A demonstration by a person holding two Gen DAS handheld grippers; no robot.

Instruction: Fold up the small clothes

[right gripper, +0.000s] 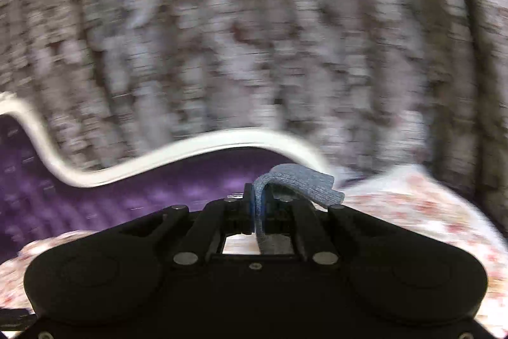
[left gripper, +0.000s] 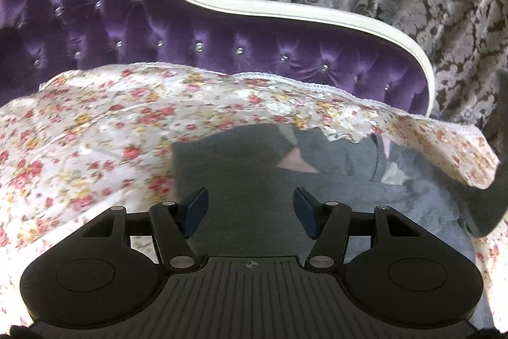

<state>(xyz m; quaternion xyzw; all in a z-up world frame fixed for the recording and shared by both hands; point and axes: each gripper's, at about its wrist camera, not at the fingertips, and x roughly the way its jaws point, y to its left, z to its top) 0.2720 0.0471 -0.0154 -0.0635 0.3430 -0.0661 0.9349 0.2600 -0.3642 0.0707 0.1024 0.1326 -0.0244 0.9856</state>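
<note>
Left gripper (left gripper: 250,212) jaws wide, poised above grey garment (left gripper: 241,180) on floral sheet (left gripper: 95,132). Right gripper (right gripper: 258,205) clamped on grey garment edge (right gripper: 298,180).

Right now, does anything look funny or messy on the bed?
Yes. The grey garment is not lying flat: its far edge is bunched, with a pink patch showing. The flowery bedspread is rumpled and flops over the garment's far side. The right gripper pinches a grey fabric strip that curls over its jaws.
</note>
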